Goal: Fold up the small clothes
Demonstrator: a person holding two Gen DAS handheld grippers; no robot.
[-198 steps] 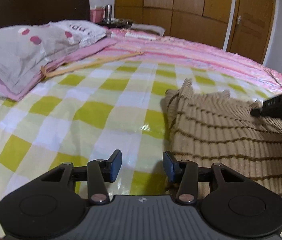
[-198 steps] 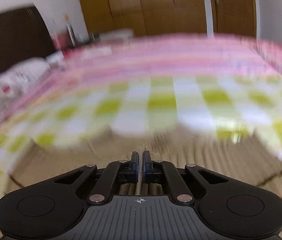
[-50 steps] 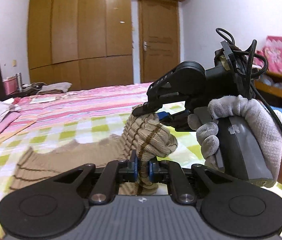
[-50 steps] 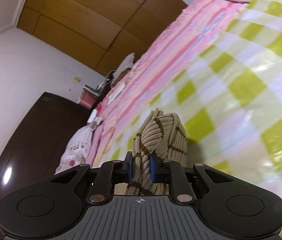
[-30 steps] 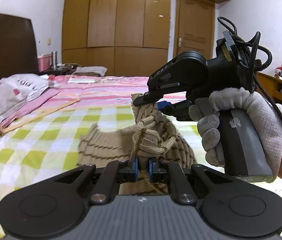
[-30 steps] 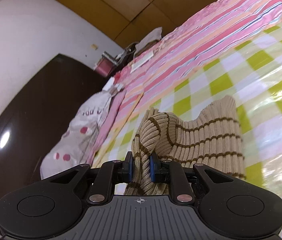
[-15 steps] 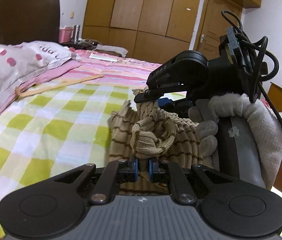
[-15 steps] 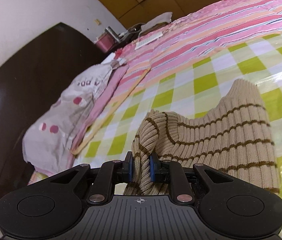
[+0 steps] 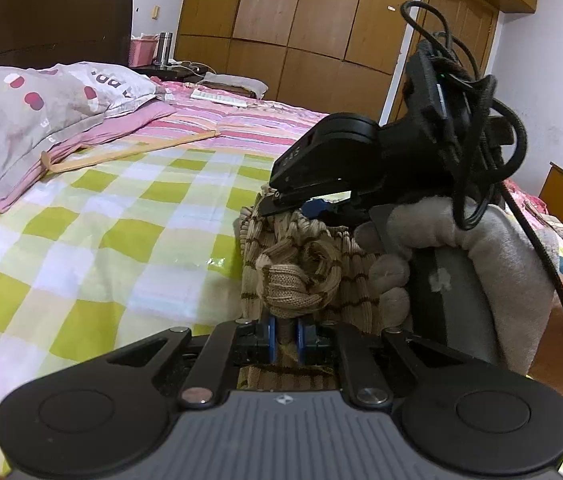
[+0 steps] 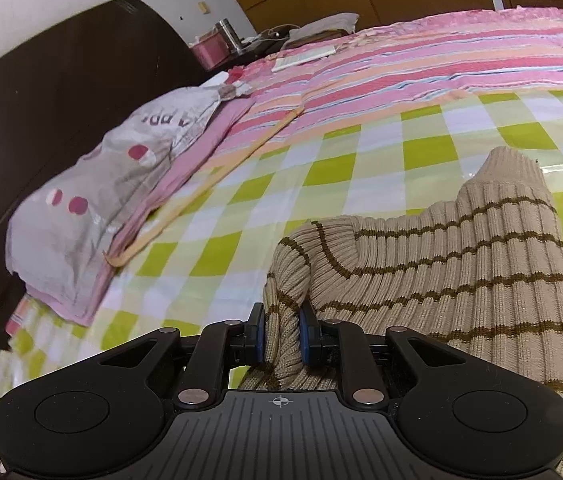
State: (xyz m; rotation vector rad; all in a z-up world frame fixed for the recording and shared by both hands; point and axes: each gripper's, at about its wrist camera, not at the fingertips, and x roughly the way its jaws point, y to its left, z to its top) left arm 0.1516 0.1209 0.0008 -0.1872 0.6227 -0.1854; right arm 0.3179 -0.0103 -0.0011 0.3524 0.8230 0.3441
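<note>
Two grippers share one sweater (image 10: 461, 264), a ribbed beige knit with thin brown stripes, which lies mostly on the green-and-white checked bed cover (image 10: 361, 168), its far end resting flat and its near end lifted into the grip.

The biggest risk, as I judge it, lies in the cloth itself: the knit is thick and springy, and the part held is bunched, not flat. If it is laid down that way, the fold would likely come out lumpy or crooked. A second risk is the slick, shiny cover; a sideways pull could drag the whole sweater along instead of folding it. The pillow (image 10: 101, 200) lies well apart from the sweater, near the headboard, and seems no obstacle.

The right gripper (image 10: 281, 334) is clamped on a raised ridge of the knit, which stands up between the blue pads (image 10: 258, 332) and spills over to the right. The left gripper (image 9: 284, 338) pinches a thinner roll of the same sweater, a curled hem bulging just above its fingers (image 9: 270, 338). The two pinch points sit close together, and the gloved hand (image 9: 481, 280) holding the right tool is just beside the left one.
</note>
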